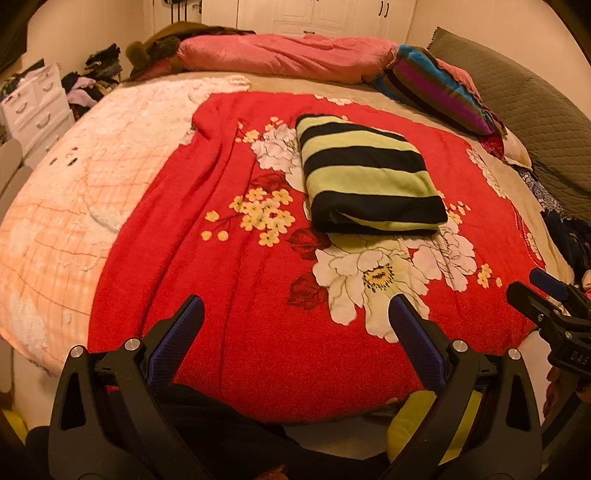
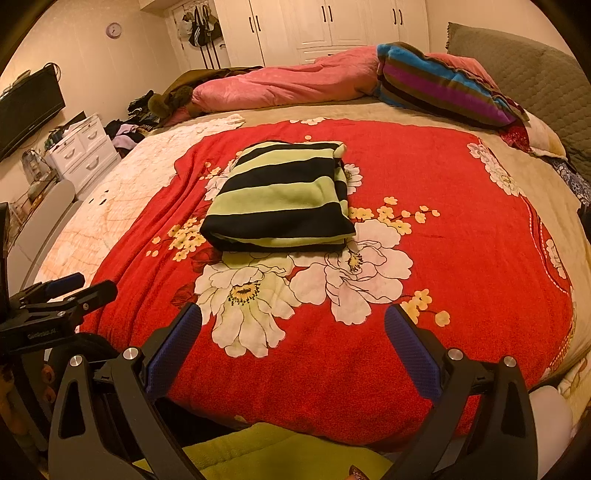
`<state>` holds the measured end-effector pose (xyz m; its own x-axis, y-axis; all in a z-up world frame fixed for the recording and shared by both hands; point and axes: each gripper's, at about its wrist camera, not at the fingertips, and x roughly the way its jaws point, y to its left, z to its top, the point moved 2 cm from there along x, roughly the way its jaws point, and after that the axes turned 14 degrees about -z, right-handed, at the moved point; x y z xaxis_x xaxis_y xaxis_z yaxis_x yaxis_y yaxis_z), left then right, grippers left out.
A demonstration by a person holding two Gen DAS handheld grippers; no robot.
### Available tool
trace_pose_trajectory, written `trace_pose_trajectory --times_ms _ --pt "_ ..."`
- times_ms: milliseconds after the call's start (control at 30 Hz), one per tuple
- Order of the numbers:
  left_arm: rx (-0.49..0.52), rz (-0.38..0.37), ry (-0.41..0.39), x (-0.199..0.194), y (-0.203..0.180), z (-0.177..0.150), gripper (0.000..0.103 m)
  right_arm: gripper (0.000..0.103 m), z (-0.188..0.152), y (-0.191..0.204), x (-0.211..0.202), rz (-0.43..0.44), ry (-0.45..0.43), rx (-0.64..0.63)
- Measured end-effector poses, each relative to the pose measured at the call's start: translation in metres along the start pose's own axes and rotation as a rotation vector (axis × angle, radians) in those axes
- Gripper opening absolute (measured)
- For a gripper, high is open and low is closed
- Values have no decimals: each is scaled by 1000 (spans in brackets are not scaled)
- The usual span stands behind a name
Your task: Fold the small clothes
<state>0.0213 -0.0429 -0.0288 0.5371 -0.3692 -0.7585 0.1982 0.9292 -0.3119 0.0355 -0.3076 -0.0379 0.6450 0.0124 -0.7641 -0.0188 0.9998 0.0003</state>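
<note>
A black and pale-green striped garment lies folded into a thick rectangle on the red flowered blanket. My left gripper hovers open above the blanket's near edge, well short of the garment, with nothing between its blue pads. My right gripper is likewise open and empty near the front edge. In the left wrist view the right gripper shows at the far right. The left gripper appears at the left edge of the right wrist view.
A pink duvet and a striped blanket are piled along the bed's far side. A peach checked blanket covers the left part. A white drawer unit and clothes heaps stand left of the bed; white wardrobes behind.
</note>
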Motion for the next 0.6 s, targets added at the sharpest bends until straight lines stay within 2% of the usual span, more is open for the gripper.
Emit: trace_pose_trajectory --times_ms 67,200,300,367,467,500,533,600 --pt "-5 19 -2 1 1 0 94 99 0 -3 1 -7 5 12" --pt "-28 111 -11 1 13 -2 94 99 -3 -22 7 -40 32 83" --pt "-97 102 -34 -3 37 2 94 99 -8 -59 7 -163 7 169" --pt "-148 112 -38 -4 60 7 94 99 -19 -97 7 -236 0 245" --pt "-257 215 -44 -8 129 20 94 99 -56 -179 14 -412 48 403" --pt "-300 270 -49 -11 164 27 94 99 -78 -217 15 -526 108 485" --pt "-320 322 -51 -12 187 32 94 99 -93 -239 14 -587 147 546" --pt "-352 455 -48 -16 241 43 94 99 -148 -308 8 -721 241 805"
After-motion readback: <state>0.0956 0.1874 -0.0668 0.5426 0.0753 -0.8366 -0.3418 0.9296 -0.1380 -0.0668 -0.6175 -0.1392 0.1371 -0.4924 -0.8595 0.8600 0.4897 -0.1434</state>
